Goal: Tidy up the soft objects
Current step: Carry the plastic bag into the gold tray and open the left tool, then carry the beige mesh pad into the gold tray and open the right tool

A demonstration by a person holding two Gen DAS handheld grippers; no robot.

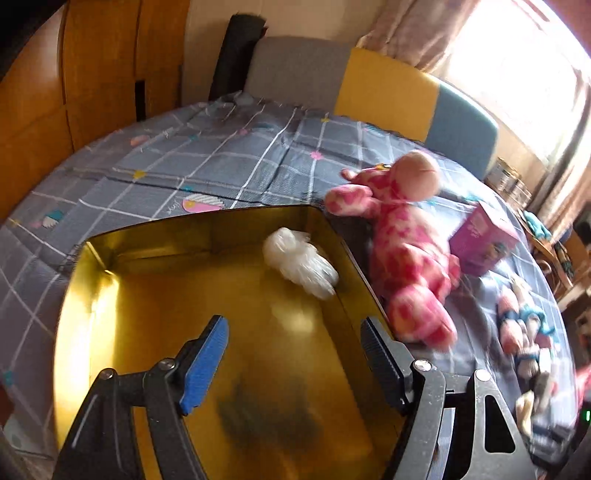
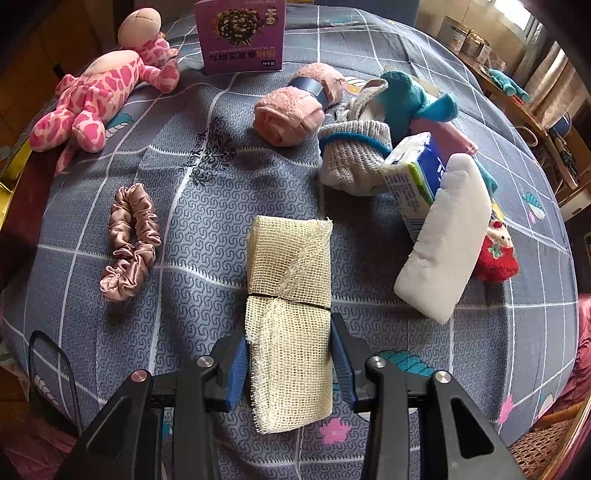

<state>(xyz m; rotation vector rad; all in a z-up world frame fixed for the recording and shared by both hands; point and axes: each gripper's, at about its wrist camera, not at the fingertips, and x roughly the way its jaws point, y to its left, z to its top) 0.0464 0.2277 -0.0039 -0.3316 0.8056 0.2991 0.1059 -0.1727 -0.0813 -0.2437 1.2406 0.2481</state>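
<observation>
My left gripper point(image 1: 293, 325) is open and holds nothing, hanging over an open gold tin point(image 1: 207, 221) on the bed. A crumpled white soft thing point(image 1: 299, 262) lies inside the tin near its far right wall. A pink spotted giraffe plush point(image 1: 402, 240) lies just outside that wall and also shows at the top left of the right wrist view point(image 2: 99, 92). My right gripper point(image 2: 290, 332) is shut on the near end of a folded cream mesh cloth point(image 2: 291, 258), which stretches away over the grey checked bedspread point(image 2: 207, 206).
On the bedspread lie a pink satin scrunchie point(image 2: 129, 243), a rolled pink towel point(image 2: 288, 114), a grey knitted sock point(image 2: 354, 158), a teal soft item point(image 2: 406, 96), a tissue pack point(image 2: 413, 173), a white foam block point(image 2: 443, 240) and a red plush point(image 2: 496, 254). A purple box point(image 2: 240, 33) stands at the back.
</observation>
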